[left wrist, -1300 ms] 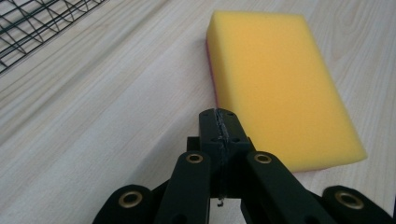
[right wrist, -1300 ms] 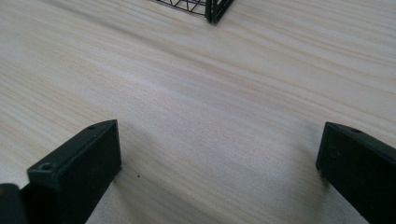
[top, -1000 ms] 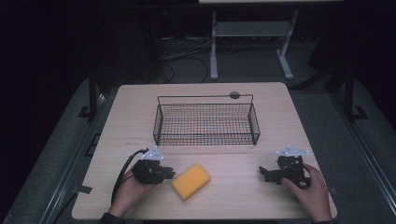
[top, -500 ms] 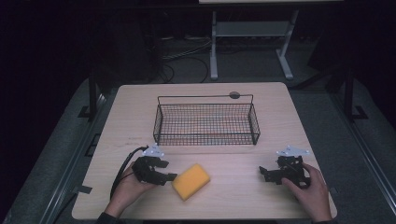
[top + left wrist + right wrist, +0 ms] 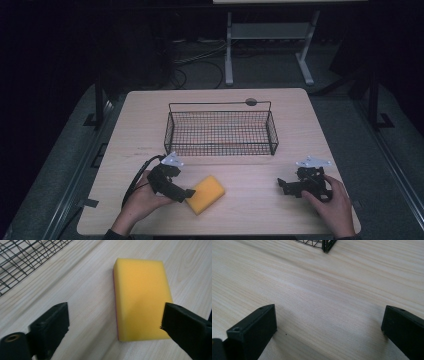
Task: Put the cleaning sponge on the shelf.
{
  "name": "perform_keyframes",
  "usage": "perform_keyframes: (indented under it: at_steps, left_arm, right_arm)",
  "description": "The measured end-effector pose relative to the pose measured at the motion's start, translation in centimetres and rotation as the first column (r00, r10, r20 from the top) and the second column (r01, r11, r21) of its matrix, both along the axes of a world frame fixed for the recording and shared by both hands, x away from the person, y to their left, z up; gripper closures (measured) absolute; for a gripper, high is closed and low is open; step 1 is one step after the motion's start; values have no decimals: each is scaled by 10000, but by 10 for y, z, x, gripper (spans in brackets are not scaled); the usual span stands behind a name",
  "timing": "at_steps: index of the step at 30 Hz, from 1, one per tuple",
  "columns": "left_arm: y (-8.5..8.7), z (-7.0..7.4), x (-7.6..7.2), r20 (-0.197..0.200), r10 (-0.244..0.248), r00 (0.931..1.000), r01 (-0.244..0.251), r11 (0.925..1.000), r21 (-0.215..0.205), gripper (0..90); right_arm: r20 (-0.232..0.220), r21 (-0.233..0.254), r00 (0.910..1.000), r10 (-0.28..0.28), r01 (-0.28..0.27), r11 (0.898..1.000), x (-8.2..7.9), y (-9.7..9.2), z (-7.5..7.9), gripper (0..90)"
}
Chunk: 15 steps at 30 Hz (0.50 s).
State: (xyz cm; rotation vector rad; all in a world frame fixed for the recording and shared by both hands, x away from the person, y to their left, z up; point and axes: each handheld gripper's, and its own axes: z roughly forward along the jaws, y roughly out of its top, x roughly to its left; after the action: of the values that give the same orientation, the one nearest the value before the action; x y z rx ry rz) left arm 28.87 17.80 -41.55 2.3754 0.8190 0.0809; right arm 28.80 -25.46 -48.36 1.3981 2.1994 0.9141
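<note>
A yellow sponge (image 5: pixel 205 193) lies flat on the wooden table (image 5: pixel 150 120), front of centre. My left gripper (image 5: pixel 188 193) sits just left of it, pointing at it. Its jaws have just been opening and stand wide. In the left gripper view the sponge (image 5: pixel 141 300) lies ahead of my left gripper (image 5: pixel 115 325), partly between the jaws, its near right corner by the right jaw, no pad pressing on it. My right gripper (image 5: pixel 283 185) rests at the front right, open. In the right gripper view my right gripper (image 5: pixel 329 322) has bare wood between its jaws.
A black wire basket (image 5: pixel 222 132) stands behind the sponge at mid-table; its corner (image 5: pixel 325 245) shows in the right gripper view. A small dark disc (image 5: pixel 251 102) lies by the basket's far rim. Beyond the table stands a white-legged rack (image 5: pixel 265 30).
The left gripper's jaws have spread apart and the hand has shifted slightly toward the sponge. The sponge, basket and right gripper have stayed put.
</note>
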Motion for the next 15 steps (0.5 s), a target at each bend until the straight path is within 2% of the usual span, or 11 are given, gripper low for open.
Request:
perform_keyframes:
  at_steps: [7,15]
  left_arm:
    - [-16,0,-1,-258,-289,9992,297,9991,309,69]
    - [-34,-1,-3,-322,-479,9983,498,9968,631,70]
  right_arm:
    - [2,3,10000,3,-3,10000,0,0,0,0]
    - [-1,3,10000,0,0,10000,0,0,0,0]
